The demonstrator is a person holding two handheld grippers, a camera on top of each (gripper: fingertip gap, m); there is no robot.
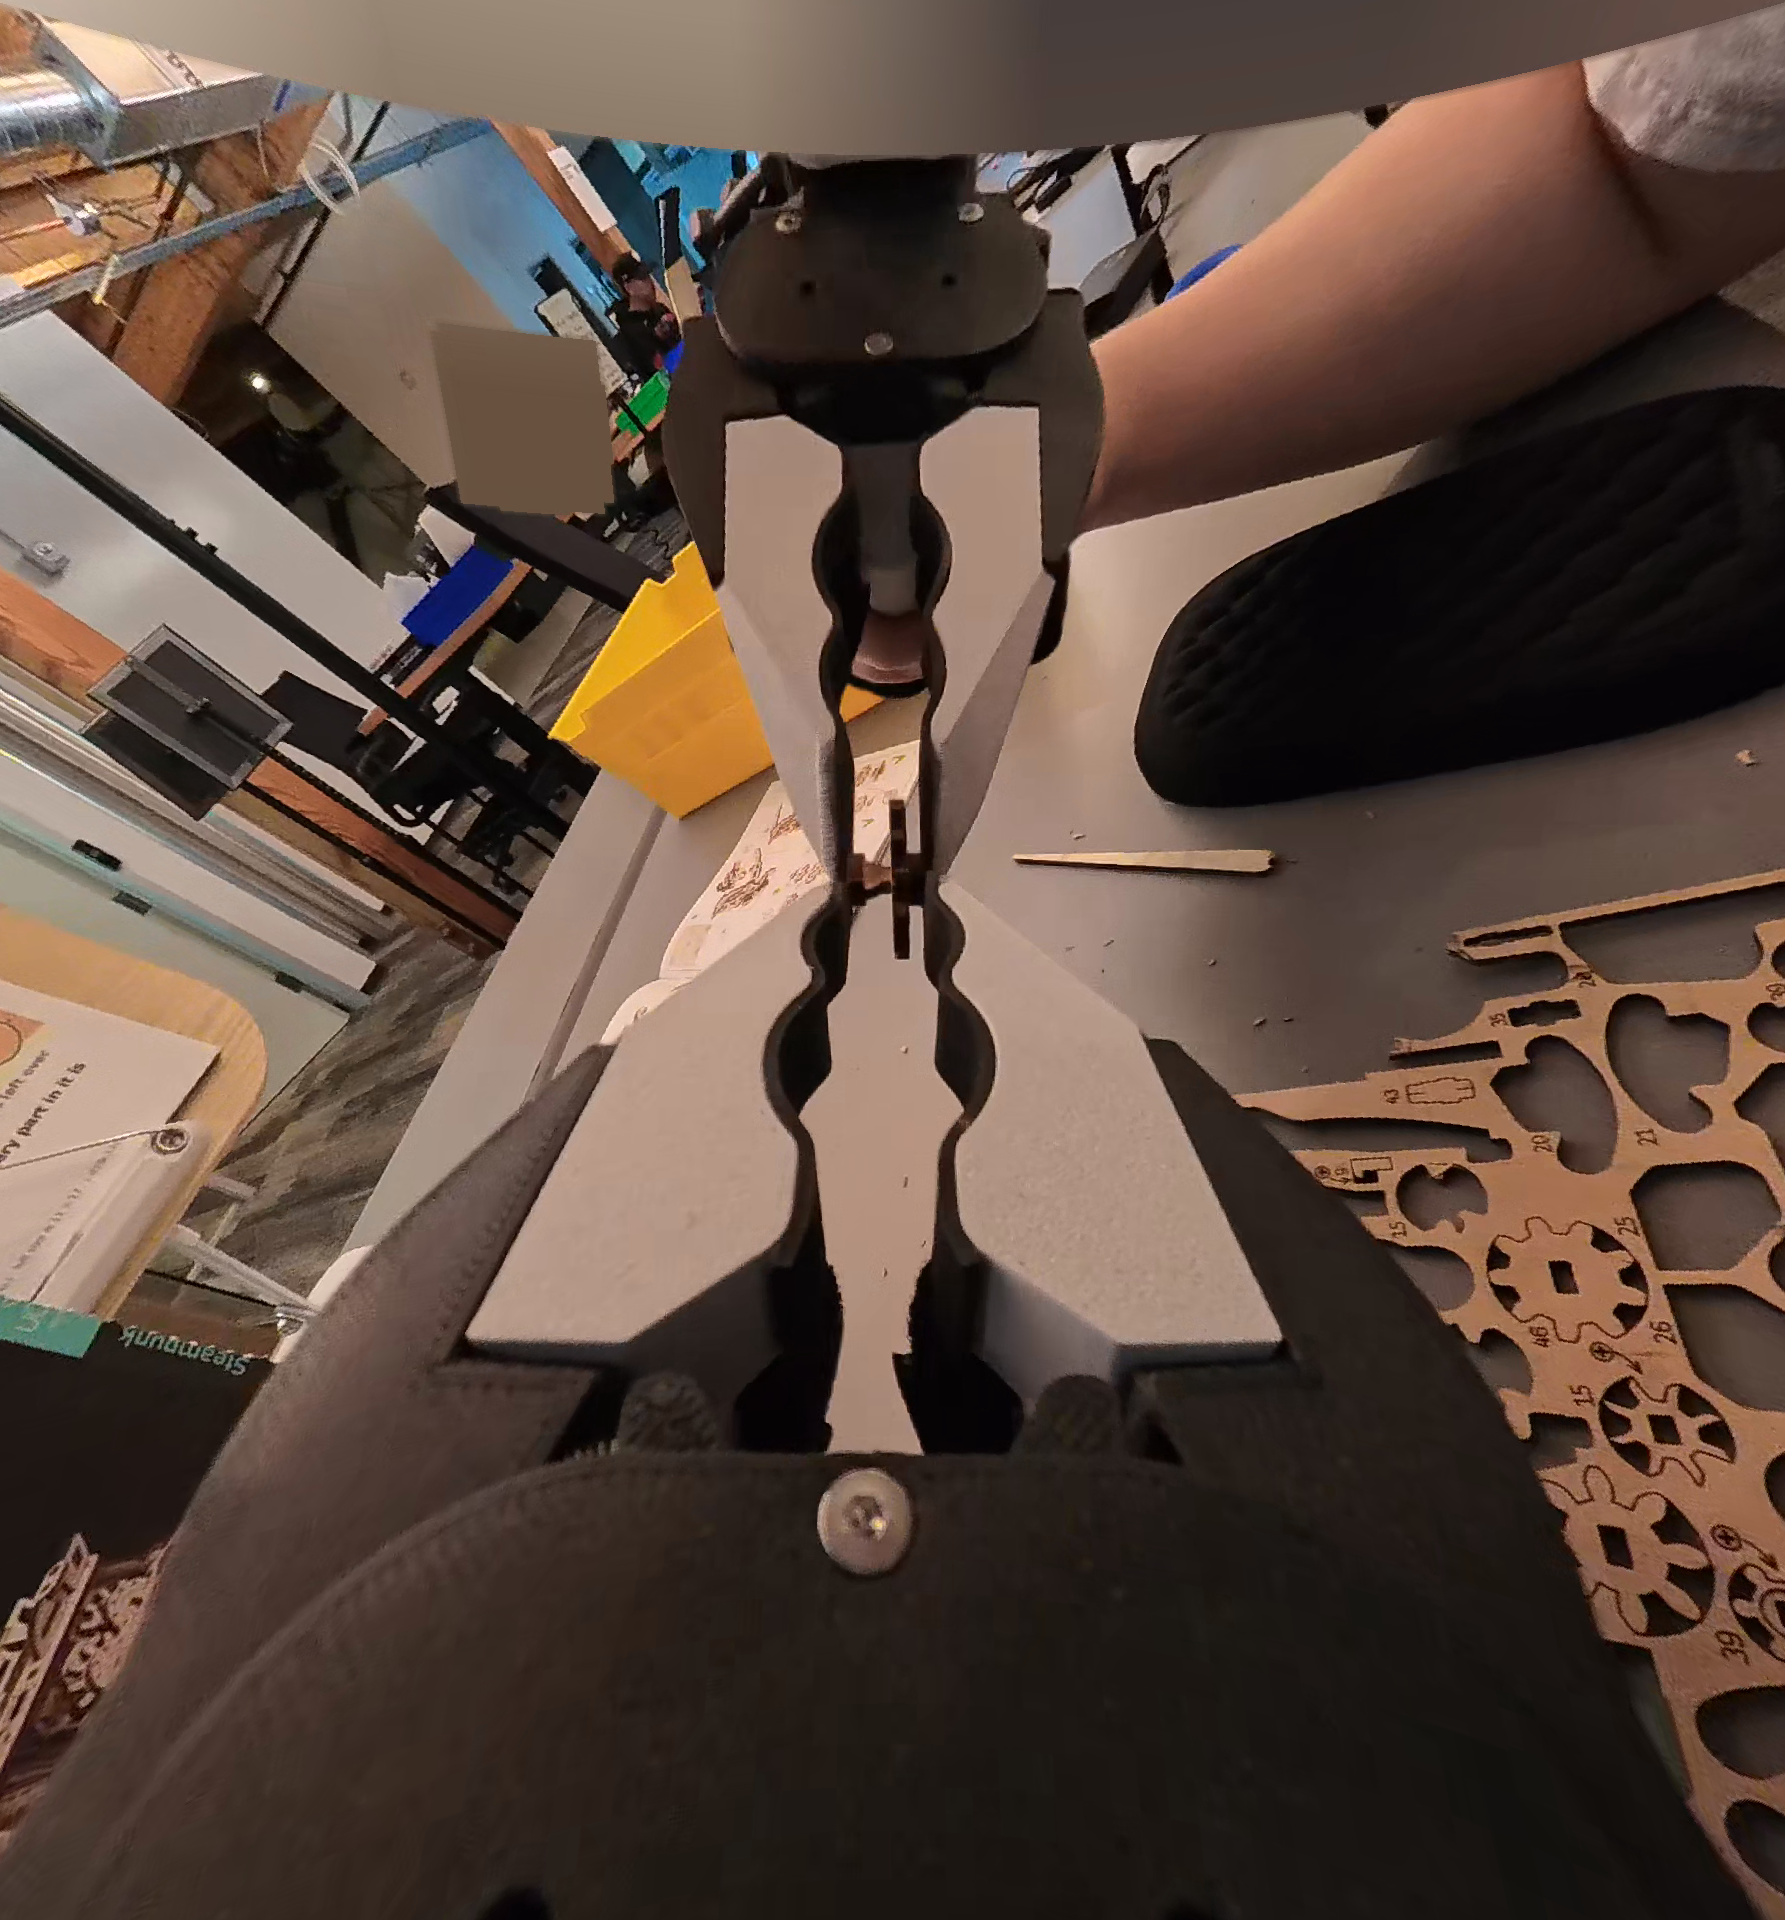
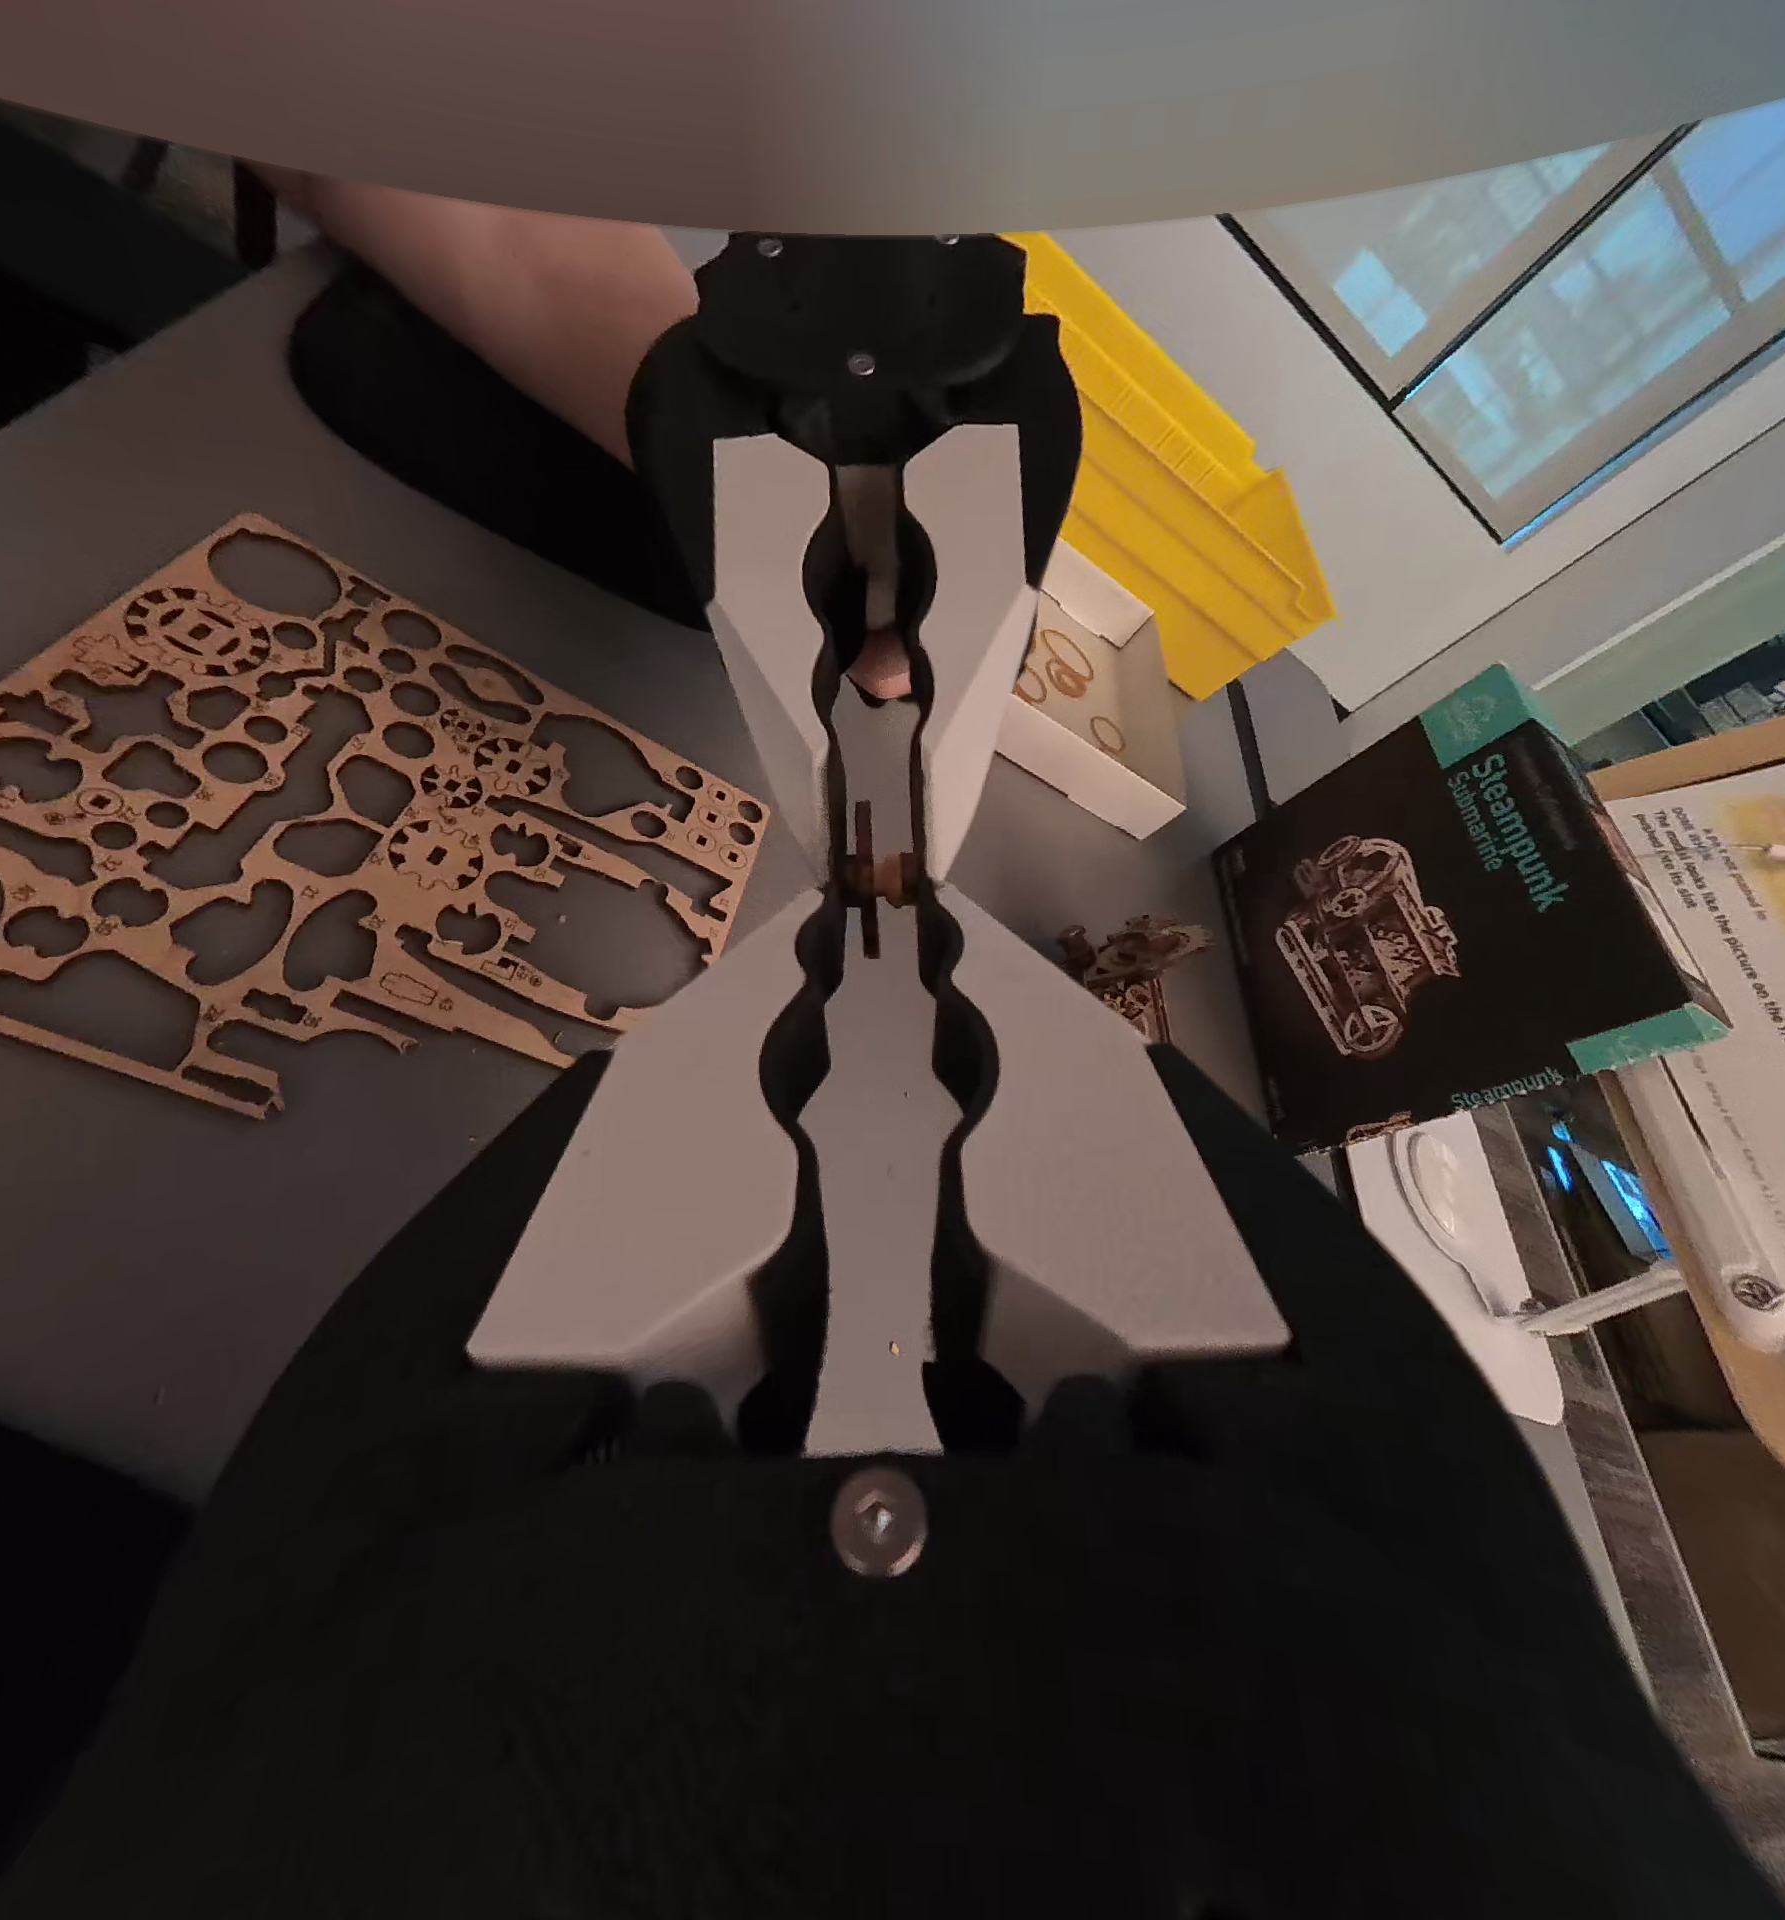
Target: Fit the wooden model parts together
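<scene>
The two hand-held grippers met tip to tip above the grey table (image 1: pixel 1283 966), each facing the other's camera. The left gripper (image 1: pixel 880 896), with black body and pale grey fingers, had its fingers drawn nearly together and pinched on a small dark wooden gear-and-axle part (image 1: pixel 890 881) right at its tips. The right gripper (image 2: pixel 875 878), of the same build, likewise had its fingers drawn in on that same small assembly, which in its view showed as a thin toothed disc standing edge-on with a short brown peg crossing it. Which gripper held the disc and which the peg could not be told.

To the right of the left gripper lay a flat light-brown laser-cut plywood sheet (image 1: pixel 1594 1299), mostly punched out, with a few gear shapes left in it. Beyond it lay a slim pointed wooden stick (image 1: pixel 1142 859), and farther off a black padded wrist rest (image 1: pixel 1490 613) under a person's bare forearm (image 1: pixel 1387 312).

To the right of the right gripper stood a black and teal model-kit box (image 2: pixel 1470 914), and between box and gripper sat a partly built dark wooden model (image 2: pixel 1127 961). Past the meeting fingertips, to their right in the right wrist view, were a yellow plastic bin (image 2: pixel 1179 499) and a white open box (image 2: pixel 1085 707) holding small rings.
</scene>
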